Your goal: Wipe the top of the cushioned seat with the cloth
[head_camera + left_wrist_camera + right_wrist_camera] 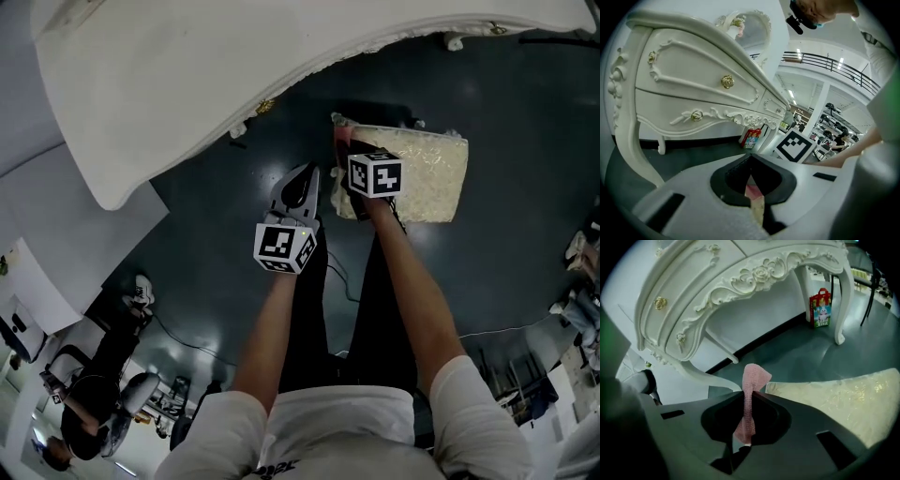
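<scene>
The right gripper (pixel 749 397) pinches the pink cloth (pixel 753 376), which stands up between its closed jaws, by the seat's (pixel 427 173) far left corner. The left gripper (pixel 305 178) hangs just left of the seat, its jaws pressed together at the tips. A white table (pixel 169 75) stands beyond the seat.

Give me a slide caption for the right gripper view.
Right gripper pinching the pink cloth at the edge of the cushioned seat, ornate white dresser behind.

White T-shirt (pixel 323 433); black trousers (pixel 379 314)
</scene>
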